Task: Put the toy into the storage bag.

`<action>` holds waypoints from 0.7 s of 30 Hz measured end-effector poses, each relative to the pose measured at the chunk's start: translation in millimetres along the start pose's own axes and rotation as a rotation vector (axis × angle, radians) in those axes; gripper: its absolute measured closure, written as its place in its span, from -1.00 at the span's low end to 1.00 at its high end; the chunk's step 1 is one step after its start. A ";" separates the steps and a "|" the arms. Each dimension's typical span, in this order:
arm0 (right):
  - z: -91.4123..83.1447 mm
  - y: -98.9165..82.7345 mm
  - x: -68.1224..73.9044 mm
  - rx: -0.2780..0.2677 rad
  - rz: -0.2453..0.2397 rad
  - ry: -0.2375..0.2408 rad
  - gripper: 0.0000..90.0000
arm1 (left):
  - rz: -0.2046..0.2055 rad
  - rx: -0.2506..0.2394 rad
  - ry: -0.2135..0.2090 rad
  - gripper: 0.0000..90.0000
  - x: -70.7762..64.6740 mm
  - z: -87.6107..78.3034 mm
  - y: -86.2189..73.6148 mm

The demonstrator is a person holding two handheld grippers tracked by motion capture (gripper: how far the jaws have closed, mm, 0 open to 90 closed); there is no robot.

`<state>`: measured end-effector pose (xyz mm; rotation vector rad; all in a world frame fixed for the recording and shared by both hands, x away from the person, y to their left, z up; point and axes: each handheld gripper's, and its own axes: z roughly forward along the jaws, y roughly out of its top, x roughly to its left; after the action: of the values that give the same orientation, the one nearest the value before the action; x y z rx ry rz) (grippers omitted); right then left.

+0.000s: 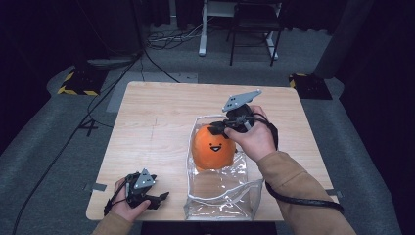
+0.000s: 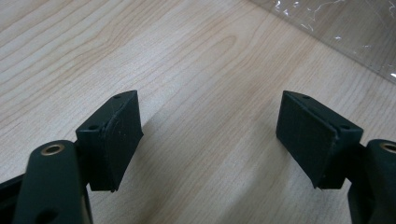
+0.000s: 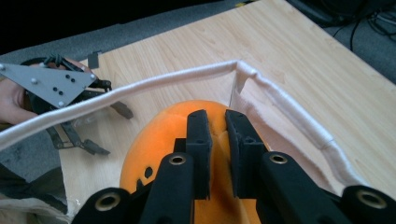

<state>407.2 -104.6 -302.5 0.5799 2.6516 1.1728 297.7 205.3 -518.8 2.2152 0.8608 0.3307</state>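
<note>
An orange plush toy (image 1: 213, 147) with a smiling face sits in the mouth of a clear plastic bag (image 1: 222, 193) edged in white trim (image 3: 289, 112), right of the table's middle. My right gripper (image 1: 219, 128) comes down on the toy's top. In the right gripper view its jaws (image 3: 218, 135) are nearly together, pinching a fold of the orange fabric (image 3: 154, 140). My left gripper (image 1: 159, 198) rests at the table's front left corner, held in a hand. Its jaws (image 2: 210, 135) stand wide apart over bare wood, with a corner of the bag (image 2: 345, 28) beyond them.
The wooden table (image 1: 161, 112) has bare surface on its left and far parts. Behind it, on the grey floor, lie cables (image 1: 161, 36), a chair and desk legs (image 1: 252, 34), and two stand bases with yellow-black stripes (image 1: 78, 81).
</note>
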 end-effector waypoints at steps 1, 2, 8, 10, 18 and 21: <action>1.7 -1.0 -0.3 0.006 0.002 0.001 0.79 | -0.001 0.000 0.000 -0.49 -0.1 0.0 0.0; 3.2 -2.0 -0.7 0.012 0.004 0.002 0.79 | 0.000 0.000 0.001 -0.49 -0.1 0.0 0.0; 11.5 -7.3 -2.0 0.050 0.016 0.011 0.79 | 0.000 0.000 0.001 -0.49 0.0 0.1 0.0; 14.4 -8.7 -2.0 0.067 0.017 0.015 0.78 | -0.001 0.000 0.001 -0.49 -0.1 0.0 0.0; 24.9 -14.5 -3.0 0.135 0.026 0.040 0.77 | 0.000 0.000 0.001 -0.49 0.0 0.0 0.0; 27.8 -16.0 -3.1 0.161 0.028 0.048 0.76 | 0.000 0.000 0.001 -0.49 0.0 0.0 0.0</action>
<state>414.4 -97.2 -333.0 0.6249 2.8057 0.9986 297.7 205.2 -518.9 2.2150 0.8609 0.3314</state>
